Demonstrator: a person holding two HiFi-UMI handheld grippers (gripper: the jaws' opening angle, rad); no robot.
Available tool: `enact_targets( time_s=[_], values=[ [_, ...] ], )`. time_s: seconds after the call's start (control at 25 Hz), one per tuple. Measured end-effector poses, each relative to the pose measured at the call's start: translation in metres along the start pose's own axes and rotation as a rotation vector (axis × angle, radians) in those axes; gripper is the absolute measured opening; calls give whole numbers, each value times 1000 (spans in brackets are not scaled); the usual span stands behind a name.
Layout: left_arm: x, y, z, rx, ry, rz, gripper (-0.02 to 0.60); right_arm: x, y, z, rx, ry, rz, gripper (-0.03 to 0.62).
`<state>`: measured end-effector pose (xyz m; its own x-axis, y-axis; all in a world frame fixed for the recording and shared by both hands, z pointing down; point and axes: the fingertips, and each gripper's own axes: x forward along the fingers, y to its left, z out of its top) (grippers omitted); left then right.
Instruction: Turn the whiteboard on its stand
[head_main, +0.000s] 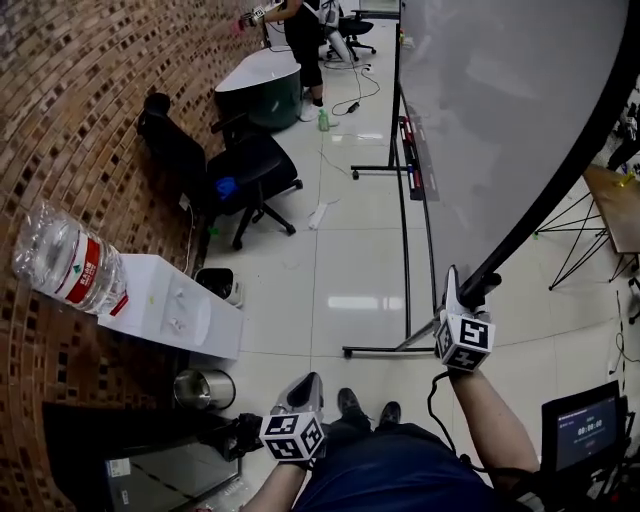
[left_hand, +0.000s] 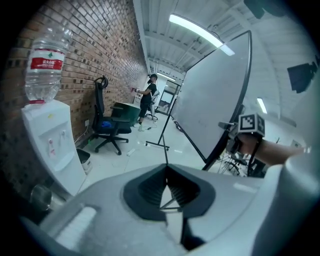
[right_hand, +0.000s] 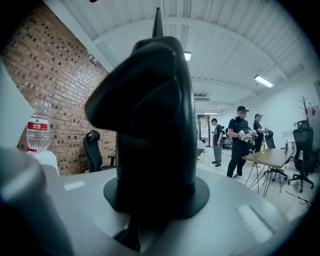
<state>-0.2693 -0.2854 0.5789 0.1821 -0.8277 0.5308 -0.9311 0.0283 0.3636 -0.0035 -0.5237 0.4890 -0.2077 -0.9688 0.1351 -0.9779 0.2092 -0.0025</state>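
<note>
The large whiteboard (head_main: 500, 120) hangs tilted on its black wheeled stand (head_main: 405, 250), with its black frame edge (head_main: 560, 180) running down to the right. My right gripper (head_main: 462, 290) is shut on the lower end of that frame. In the right gripper view the black frame piece (right_hand: 150, 125) fills the space between the jaws. My left gripper (head_main: 305, 385) is held low by the person's body, away from the board, with its fingertips together and nothing between them. The left gripper view shows the whiteboard (left_hand: 210, 110) from the side, with the right gripper (left_hand: 235, 132) on its edge.
A white water dispenser (head_main: 170, 305) with a bottle (head_main: 65, 265) stands by the brick wall at left, and a metal bin (head_main: 203, 388) sits beside it. A black office chair (head_main: 235, 170) is farther back. A wooden table (head_main: 615, 205) and a screen (head_main: 585, 430) are at right. People (right_hand: 239, 140) stand in the room.
</note>
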Motion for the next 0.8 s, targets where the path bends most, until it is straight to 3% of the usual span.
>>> enact_targets(
  time_s=[0.24, 0.48, 0.8],
  values=[
    [-25, -52, -28, 30, 13, -8, 6, -25, 6, 2, -20, -18, 2, 100],
    [-59, -27, -56, -27, 52, 78, 6, -44, 15, -5, -10, -7, 7, 104],
    [-75, -44, -55, -39, -24, -14, 6, -68, -1, -9, -16, 18, -2, 105]
  ],
)
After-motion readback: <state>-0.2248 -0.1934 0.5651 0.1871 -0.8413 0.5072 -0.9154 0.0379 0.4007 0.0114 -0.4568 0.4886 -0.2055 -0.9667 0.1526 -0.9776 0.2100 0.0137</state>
